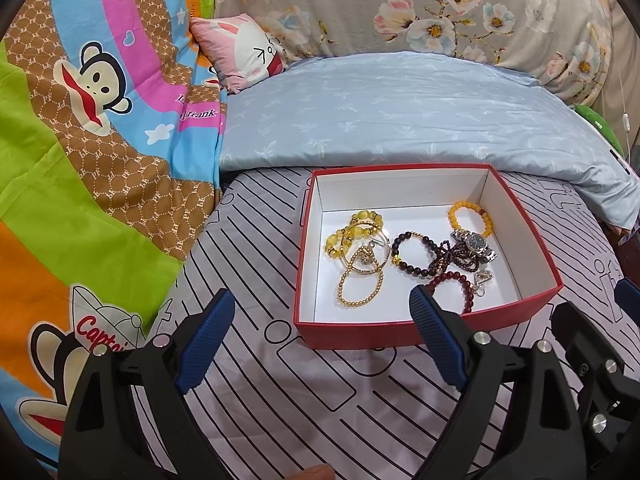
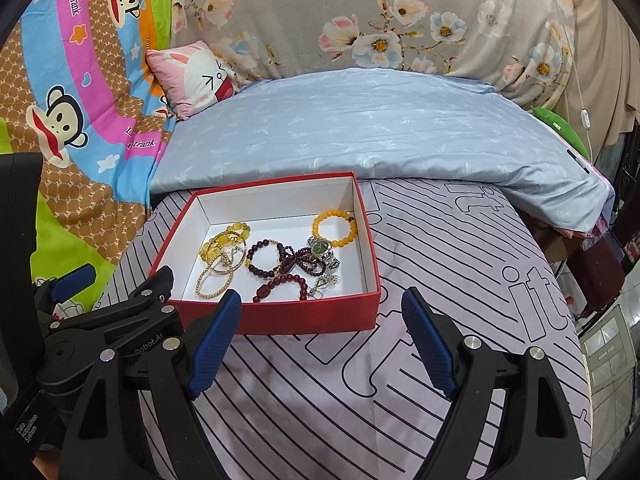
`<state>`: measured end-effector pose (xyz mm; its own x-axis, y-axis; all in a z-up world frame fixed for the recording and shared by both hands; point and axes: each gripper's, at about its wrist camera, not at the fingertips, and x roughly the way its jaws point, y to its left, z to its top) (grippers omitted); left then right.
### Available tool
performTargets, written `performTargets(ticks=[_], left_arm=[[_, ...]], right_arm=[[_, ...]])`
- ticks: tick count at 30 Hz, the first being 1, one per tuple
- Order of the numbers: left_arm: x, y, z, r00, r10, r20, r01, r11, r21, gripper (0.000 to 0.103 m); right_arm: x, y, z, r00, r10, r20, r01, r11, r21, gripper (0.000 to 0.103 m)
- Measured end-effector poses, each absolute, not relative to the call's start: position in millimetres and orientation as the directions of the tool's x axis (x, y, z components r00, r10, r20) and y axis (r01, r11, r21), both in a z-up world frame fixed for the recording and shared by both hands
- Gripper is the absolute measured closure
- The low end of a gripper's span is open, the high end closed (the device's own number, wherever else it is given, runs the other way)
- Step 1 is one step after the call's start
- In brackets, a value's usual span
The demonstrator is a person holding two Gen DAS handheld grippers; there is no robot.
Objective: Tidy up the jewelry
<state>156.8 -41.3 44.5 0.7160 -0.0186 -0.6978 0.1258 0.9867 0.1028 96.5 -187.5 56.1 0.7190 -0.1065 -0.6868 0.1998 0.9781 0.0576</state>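
A red box (image 1: 356,334) with a white inside sits on the striped bed sheet; it also shows in the right wrist view (image 2: 312,316). Inside lie a gold bead bracelet (image 1: 358,286), yellow bead bracelets (image 1: 352,234), a dark bead bracelet (image 1: 416,254), a red bead bracelet (image 1: 460,284), an orange bead bracelet (image 1: 470,216) and a silver watch (image 1: 476,244). My left gripper (image 1: 320,312) is open and empty just in front of the box. My right gripper (image 2: 320,312) is open and empty at the box's near right side.
A light blue pillow (image 1: 400,120) lies behind the box. A colourful cartoon quilt (image 1: 80,140) covers the left. A small pink cushion (image 1: 240,52) and a floral bolster (image 1: 400,4) lie at the back. The bed's right edge (image 2: 576,320) drops off.
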Motion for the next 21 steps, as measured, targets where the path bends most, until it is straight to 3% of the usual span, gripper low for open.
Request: performTargets(ticks=[21], left_arm=[[158.5, -41.3, 40.0, 0.710, -0.002, -0.704, 0.101, 0.990, 0.099, 0.016]], right_arm=[[97.5, -185.1, 52.2, 0.718, -0.114, -0.687, 0.196, 0.980, 0.042, 0.022]])
